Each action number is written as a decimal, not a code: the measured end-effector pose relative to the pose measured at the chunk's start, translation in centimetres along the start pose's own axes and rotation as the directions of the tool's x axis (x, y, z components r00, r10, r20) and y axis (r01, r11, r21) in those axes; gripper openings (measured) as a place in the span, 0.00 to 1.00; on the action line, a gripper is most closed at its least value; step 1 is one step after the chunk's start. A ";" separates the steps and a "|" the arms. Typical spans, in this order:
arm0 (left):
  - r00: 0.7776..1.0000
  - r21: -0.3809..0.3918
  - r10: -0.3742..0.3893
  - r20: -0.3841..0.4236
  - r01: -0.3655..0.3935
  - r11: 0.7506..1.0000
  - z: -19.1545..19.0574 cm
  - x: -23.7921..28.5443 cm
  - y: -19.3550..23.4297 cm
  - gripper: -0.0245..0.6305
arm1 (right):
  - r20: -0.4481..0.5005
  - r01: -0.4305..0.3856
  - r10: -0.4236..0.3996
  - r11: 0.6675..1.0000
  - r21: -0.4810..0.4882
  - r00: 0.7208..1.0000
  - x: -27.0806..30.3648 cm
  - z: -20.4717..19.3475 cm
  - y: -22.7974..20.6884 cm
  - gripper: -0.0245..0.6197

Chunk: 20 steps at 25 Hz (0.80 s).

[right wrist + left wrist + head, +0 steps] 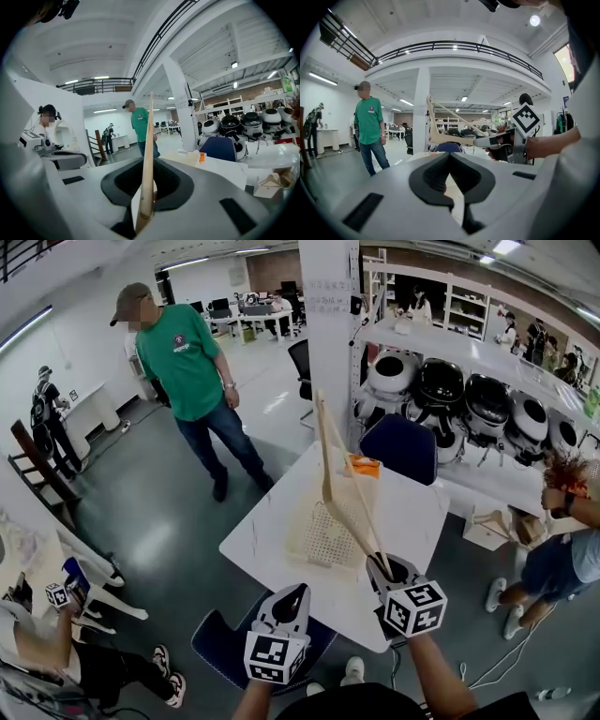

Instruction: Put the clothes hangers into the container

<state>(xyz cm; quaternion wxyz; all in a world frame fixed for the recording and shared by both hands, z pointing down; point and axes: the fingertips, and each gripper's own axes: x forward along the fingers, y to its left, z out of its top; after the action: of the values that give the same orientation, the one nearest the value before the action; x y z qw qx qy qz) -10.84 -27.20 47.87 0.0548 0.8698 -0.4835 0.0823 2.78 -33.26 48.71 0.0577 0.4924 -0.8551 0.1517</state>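
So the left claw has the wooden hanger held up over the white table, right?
Not quite. It is the right claw, not the left, that is shut on the wooden hanger, held up over the white table. The right gripper view shows the hanger's bar pinched between that claw's jaws. In the left gripper view the left claw holds nothing.

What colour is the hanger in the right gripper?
Light tan wood hanger, best in the right gripper view.

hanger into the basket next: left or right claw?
Right. The right claw already grips the wooden hanger, raised close to the mesh basket. The left claw holds nothing, so it would first need to pick one up.
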 end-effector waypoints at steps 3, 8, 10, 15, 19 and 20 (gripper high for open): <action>1.000 -0.005 0.008 -0.001 -0.008 1.000 0.0 1.2 0.2 0.04 | -0.013 -0.006 0.006 1.000 0.005 1.000 1.0 -0.1 -1.0 0.14; 1.000 -0.009 0.014 0.000 -0.014 1.000 0.2 3.1 0.6 0.04 | -0.031 -0.016 0.016 1.000 0.011 0.999 2.7 -0.1 -2.4 0.14; 1.000 -0.010 0.017 -0.001 -0.017 1.000 0.3 3.8 0.9 0.04 | -0.036 -0.019 0.019 1.000 0.012 0.999 3.3 -0.1 -2.8 0.14; 1.000 -0.010 0.025 -0.005 -0.025 1.000 0.5 5.1 1.5 0.04 | -0.075 -0.011 0.013 0.999 0.032 0.997 5.2 -0.8 -4.0 0.14; 1.000 -0.001 0.029 -0.011 -0.029 1.000 0.5 5.9 2.0 0.04 | -0.128 0.000 0.008 0.998 0.062 0.992 6.7 -2.0 -4.7 0.14; 0.999 0.002 0.030 -0.011 -0.030 1.000 0.6 6.1 2.1 0.04 | -0.141 0.003 0.007 0.998 0.070 0.990 7.1 -2.4 -4.9 0.14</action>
<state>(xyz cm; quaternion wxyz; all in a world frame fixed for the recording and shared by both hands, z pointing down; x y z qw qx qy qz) -9.37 -33.48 48.50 0.0552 0.8620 -0.4961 0.0884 3.32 -40.65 53.74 0.1007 0.4813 -0.8435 0.2163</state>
